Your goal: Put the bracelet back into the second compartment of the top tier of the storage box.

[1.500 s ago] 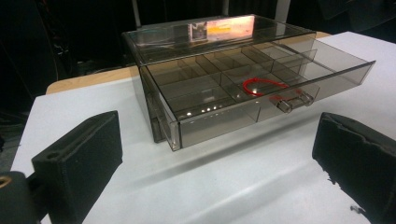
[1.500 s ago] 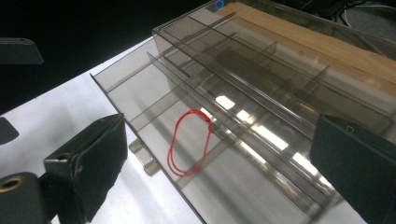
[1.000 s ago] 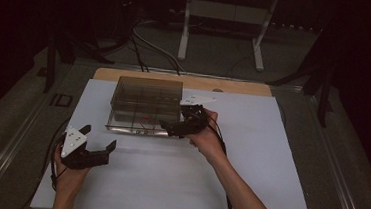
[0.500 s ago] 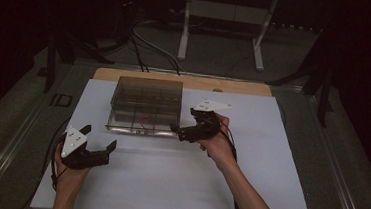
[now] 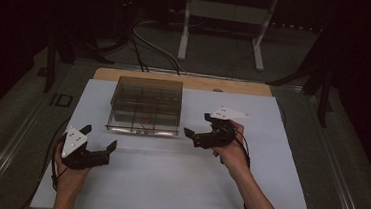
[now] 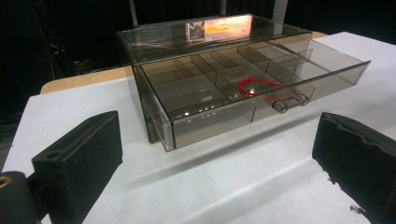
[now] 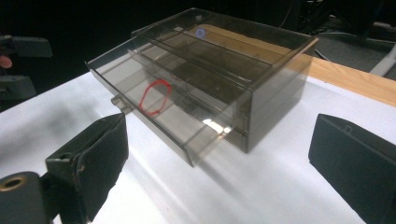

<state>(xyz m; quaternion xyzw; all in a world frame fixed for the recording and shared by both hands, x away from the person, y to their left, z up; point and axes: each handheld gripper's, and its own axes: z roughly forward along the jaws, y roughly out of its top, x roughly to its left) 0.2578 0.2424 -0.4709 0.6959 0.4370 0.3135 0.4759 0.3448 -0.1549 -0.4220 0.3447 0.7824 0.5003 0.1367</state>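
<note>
**Both tools wide open and empty beside the pulled-out drawer**

A smoky transparent drawer box (image 5: pixel 147 99) stands toward the far side of the white table (image 5: pixel 167 183), a little left of centre. Its drawer (image 6: pixel 261 93) is pulled out toward the person, the front edge jutting past the casing. Dividers split the drawer into compartments, and a red rubber band (image 6: pixel 257 86) lies in one near the drawer front, just behind the small clear handle (image 6: pixel 289 101). From the right tool's camera the same band (image 7: pixel 155 96) shows as a loose red loop seen through the tinted front wall.

The right tool (image 5: pixel 198 126) is held just off the drawer's front right corner, close to it but not touching, its jaws pointing left toward the box. The jaws stand well apart with nothing between them; in its own view the two black pads frame the box's corner with bare table in the gap.

The left tool (image 5: pixel 101 139) sits nearer the person, at the left front of the table, well apart from the box. Its jaws also stand wide, holding nothing, and they aim toward the drawer front.

A strip of bare wooden tabletop (image 5: pixel 235 86) shows beyond the white surface, behind the box.
</note>
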